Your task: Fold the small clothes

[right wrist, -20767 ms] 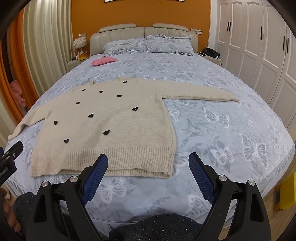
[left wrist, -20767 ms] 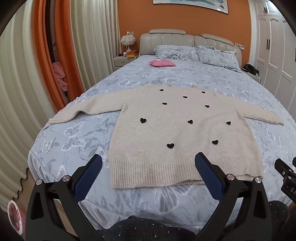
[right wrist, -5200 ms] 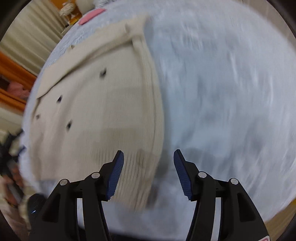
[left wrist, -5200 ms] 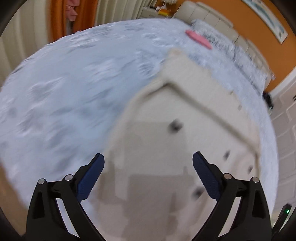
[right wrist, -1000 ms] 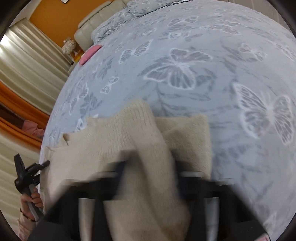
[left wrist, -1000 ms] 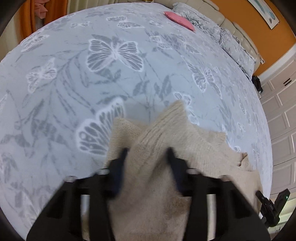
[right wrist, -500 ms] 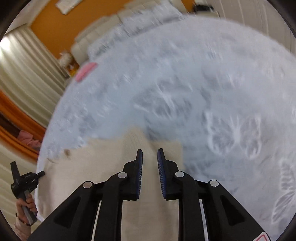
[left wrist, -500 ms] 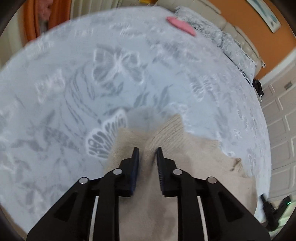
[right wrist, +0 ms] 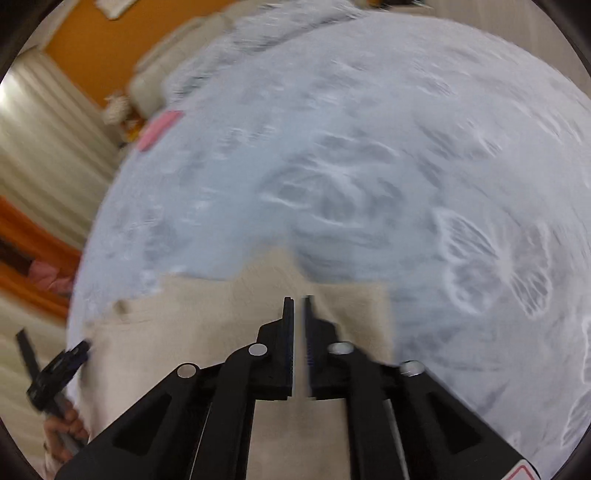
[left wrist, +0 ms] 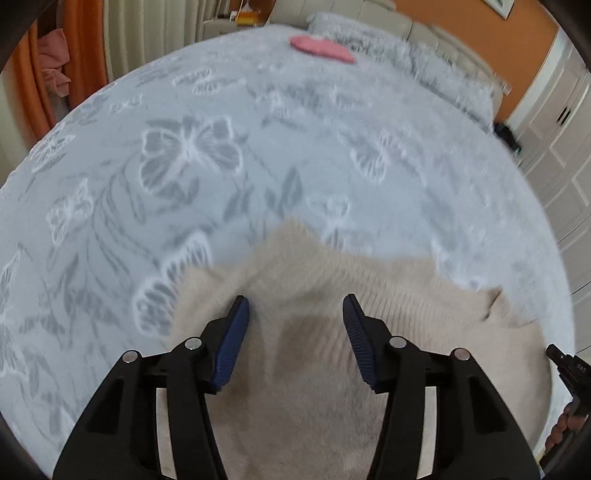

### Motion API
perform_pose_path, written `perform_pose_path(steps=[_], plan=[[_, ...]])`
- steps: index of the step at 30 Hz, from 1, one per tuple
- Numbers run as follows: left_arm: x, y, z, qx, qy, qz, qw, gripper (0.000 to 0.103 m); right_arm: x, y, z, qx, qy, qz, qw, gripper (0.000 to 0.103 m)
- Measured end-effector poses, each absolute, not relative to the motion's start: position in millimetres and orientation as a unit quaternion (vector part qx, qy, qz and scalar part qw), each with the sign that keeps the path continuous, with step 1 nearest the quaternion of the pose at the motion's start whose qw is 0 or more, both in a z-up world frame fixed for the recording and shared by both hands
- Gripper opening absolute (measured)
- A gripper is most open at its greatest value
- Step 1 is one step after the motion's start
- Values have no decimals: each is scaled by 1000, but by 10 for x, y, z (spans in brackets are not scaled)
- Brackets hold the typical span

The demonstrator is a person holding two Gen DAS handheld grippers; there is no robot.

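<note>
The beige knit sweater lies folded over on the grey butterfly bedspread. My left gripper is open above the folded sweater's near left corner, holding nothing. In the right wrist view the sweater spreads to the left. My right gripper has its jaws nearly together over the sweater's right corner; the blur hides whether cloth is between them.
A pink cloth lies near the pillows at the head of the bed. Curtains hang on the left, white wardrobe doors stand on the right. The other gripper's tip shows at the right edge.
My left gripper has opened and let go of the sweater corner. My right gripper has stayed nearly shut. Both cameras have moved, and the views are blurred.
</note>
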State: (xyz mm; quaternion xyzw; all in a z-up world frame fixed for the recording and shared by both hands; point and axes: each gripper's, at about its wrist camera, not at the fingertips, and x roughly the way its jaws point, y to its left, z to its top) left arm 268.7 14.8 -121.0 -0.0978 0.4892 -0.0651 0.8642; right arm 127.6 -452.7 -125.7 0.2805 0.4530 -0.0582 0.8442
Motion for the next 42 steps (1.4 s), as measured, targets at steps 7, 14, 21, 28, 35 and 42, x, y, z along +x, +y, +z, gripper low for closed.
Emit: perform_pose_path(steps=[7,14,21,28,35,42], plan=[[2968,188,-1467,-59,514,-41,855,64,1594,-4514,-1677,281,489,-56,824,0],[2411,-21,-933,-132,473,-82,867,67,1435,-3490,-1075,256,460,42,849,10],[2175,-421,-1410,-56,491,-85,865,68,1490,-2565,-1573,168,512,117,834,0],[2228,140,-1466,-94,491,-110,859,54,742,-4424,-1568,303,460,-39,834,0],[2027,84,-1236,-96,481,-88,867,61,656,-4118,-1164,276,455,-47,845,8],[1917,420,-1315,-114,522,-52,844,65,505,-4073,-1509,279,506,-31,816,0]])
